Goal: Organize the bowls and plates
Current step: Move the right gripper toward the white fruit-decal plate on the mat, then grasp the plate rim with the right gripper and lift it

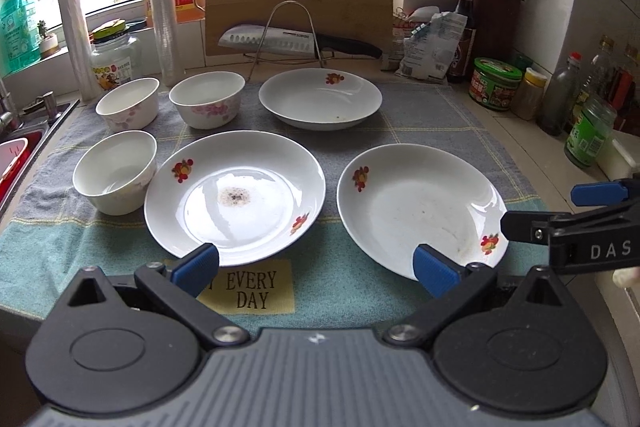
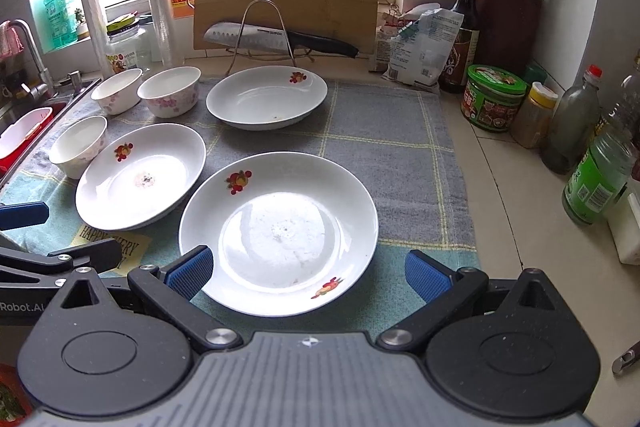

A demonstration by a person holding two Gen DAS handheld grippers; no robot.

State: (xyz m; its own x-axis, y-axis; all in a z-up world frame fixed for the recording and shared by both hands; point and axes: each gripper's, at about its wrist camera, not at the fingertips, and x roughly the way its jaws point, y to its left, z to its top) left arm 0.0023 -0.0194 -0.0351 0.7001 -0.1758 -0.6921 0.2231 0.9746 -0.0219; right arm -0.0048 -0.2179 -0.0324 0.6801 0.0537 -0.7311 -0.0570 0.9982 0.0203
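Kitchen counter towel [image 2: 392, 147], near plate [image 2: 280, 231] just ahead of the wide-spread right gripper [image 2: 308, 277], left gripper [image 1: 316, 267] likewise wide.

Three shallow white ceramic plates with red fruit prints [image 1: 235, 197] [image 1: 420, 211] [image 1: 320, 99] lie upright, apart. Three small white ceramic bowls with pink flowers [image 1: 115, 171] [image 1: 128, 103] [image 1: 207, 99] stand upright at their left.
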